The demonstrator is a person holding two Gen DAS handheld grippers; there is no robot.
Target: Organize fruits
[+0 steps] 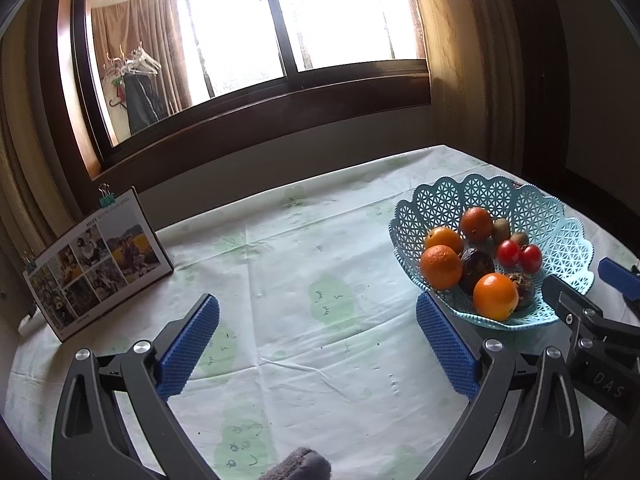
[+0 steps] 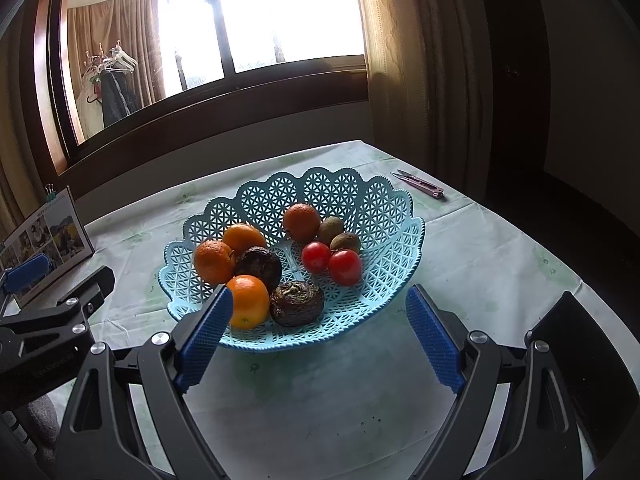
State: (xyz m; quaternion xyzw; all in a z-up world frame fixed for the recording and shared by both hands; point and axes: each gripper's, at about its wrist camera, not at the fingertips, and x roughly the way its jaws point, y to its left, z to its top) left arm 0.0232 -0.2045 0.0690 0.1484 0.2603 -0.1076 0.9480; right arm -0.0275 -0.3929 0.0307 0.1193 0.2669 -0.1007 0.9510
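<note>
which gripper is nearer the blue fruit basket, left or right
Right. The right gripper faces the blue fruit basket head-on, its open fingers just short of the near rim. The left gripper sits off to the basket's left over bare tablecloth.

— Anything readable here?
— "DAS" on the right hand-held gripper body. The photo board has a bold heading, too blurred to make out.

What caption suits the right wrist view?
Open right tool facing blue basket of oranges, tomatoes, kiwis.
</note>
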